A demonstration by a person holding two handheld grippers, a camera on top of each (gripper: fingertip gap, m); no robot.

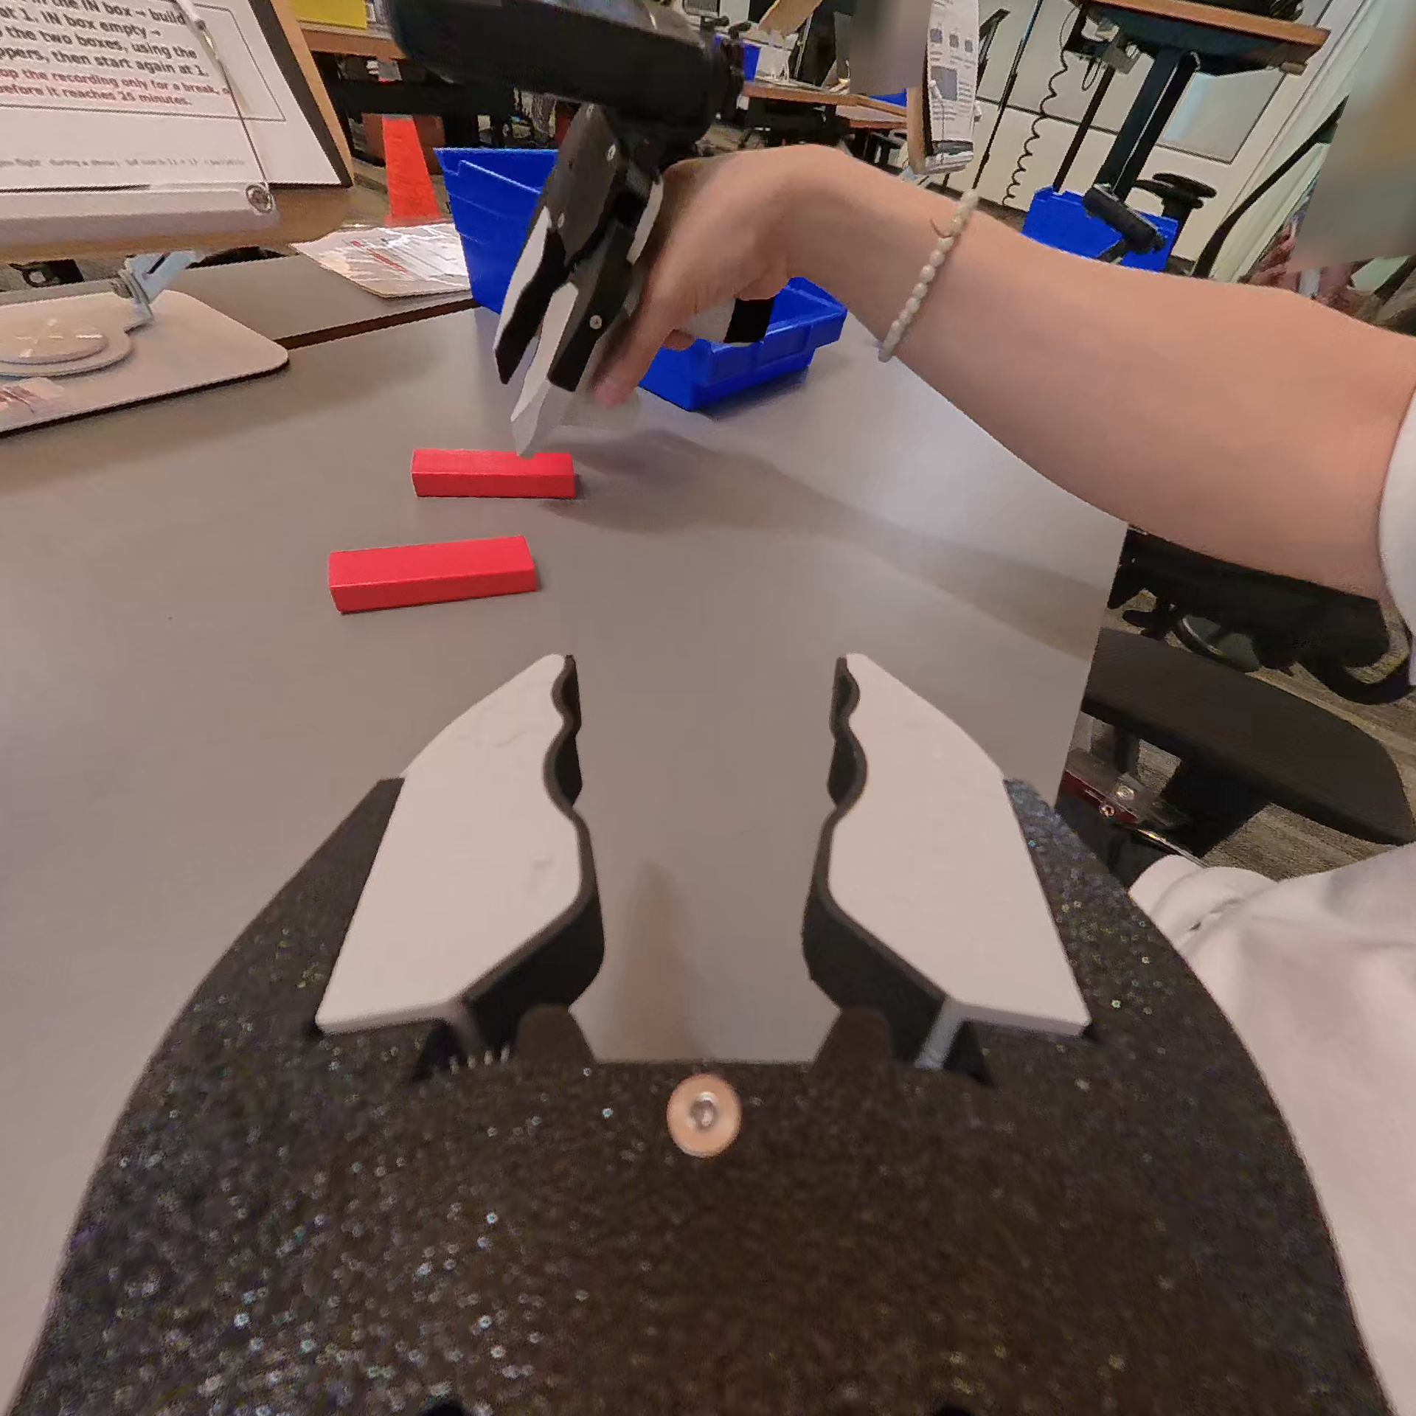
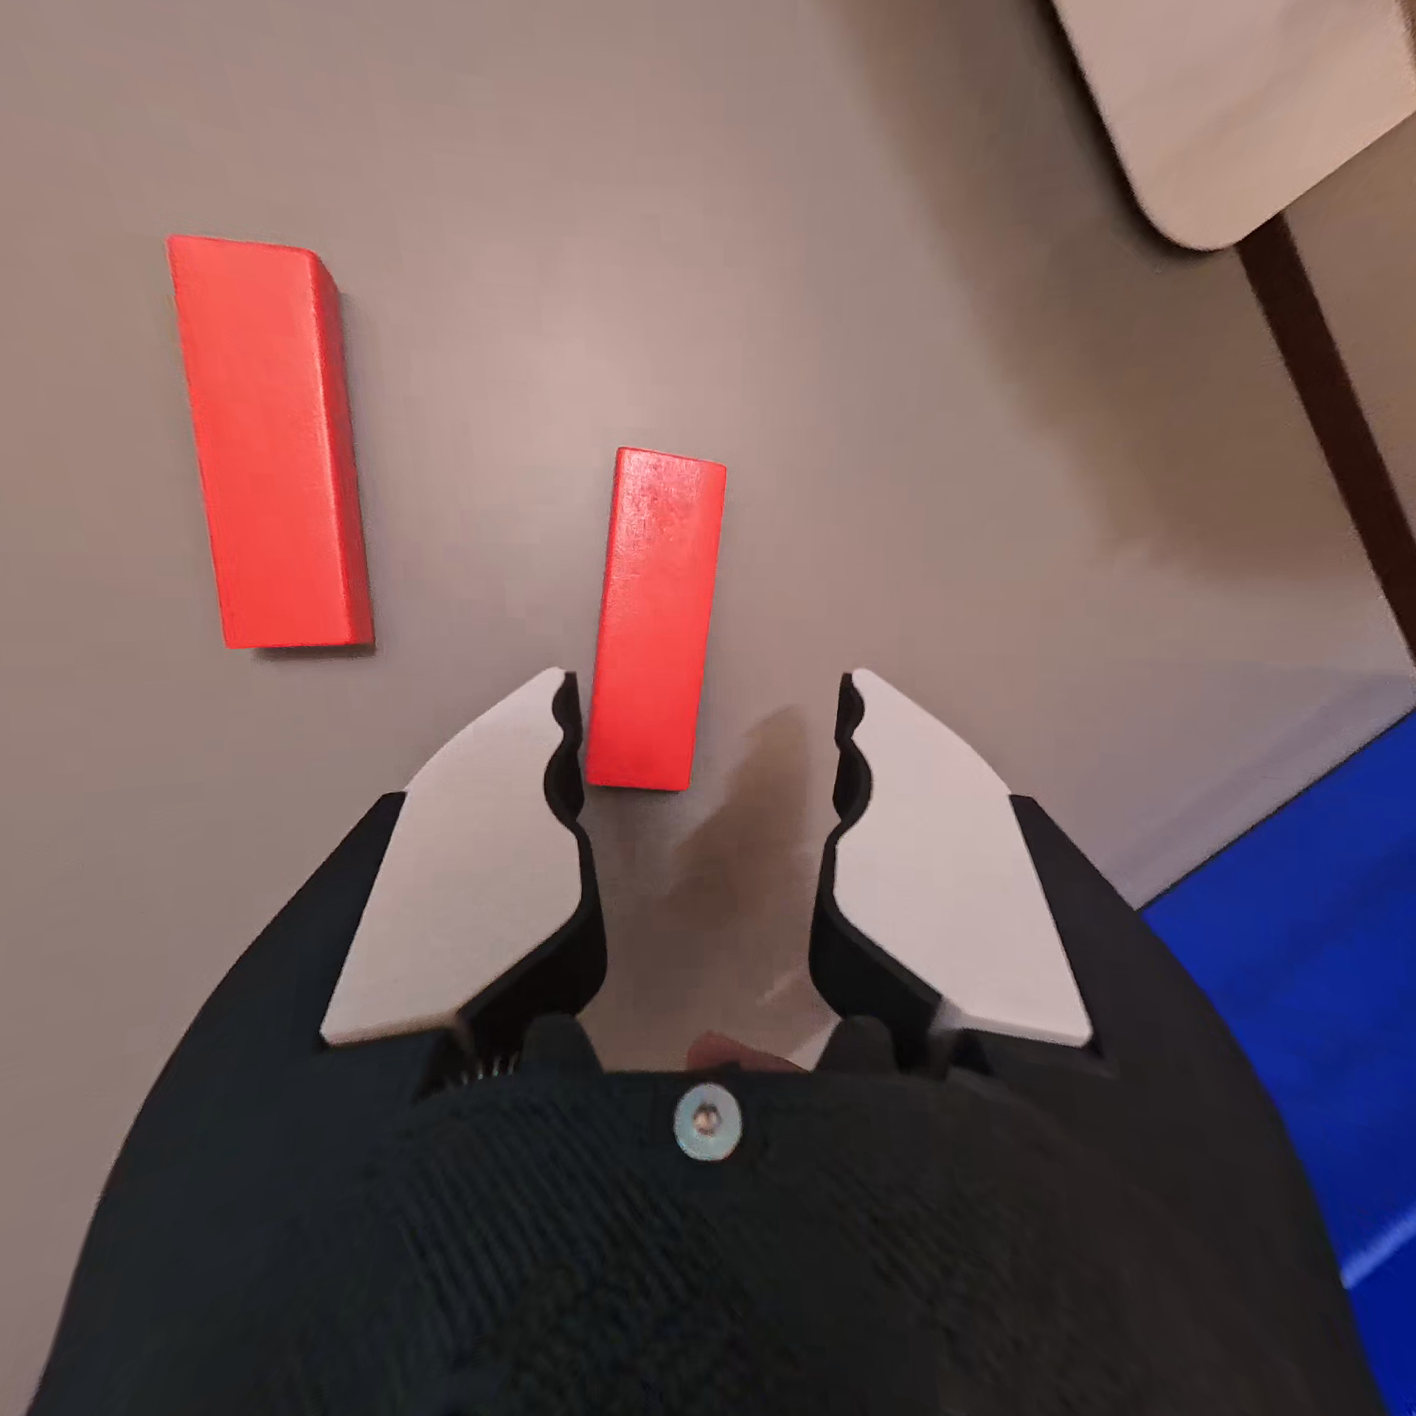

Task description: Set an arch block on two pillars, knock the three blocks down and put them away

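Two red blocks lie flat and apart on the grey table (image 1: pixel 766 582). My right gripper (image 1: pixel 525 406), held by a hand, points down over the right end of the far red block (image 1: pixel 494 473). In the right wrist view the right gripper (image 2: pixel 706 682) is open, and the near end of that block (image 2: pixel 655 621) lies between the jaws, close to the left finger (image 2: pixel 490 827). The other red block (image 2: pixel 268 444) lies to its left. My left gripper (image 1: pixel 706 667) is open and empty, low over the table, short of the near red block (image 1: pixel 433 573).
A blue bin (image 1: pixel 735 352) stands behind the hand, and shows at the lower right of the right wrist view (image 2: pixel 1302 1073). A document stand (image 1: pixel 130 99) with a flat base (image 1: pixel 115 345) is at the far left. An office chair (image 1: pixel 1226 751) sits past the table's right edge.
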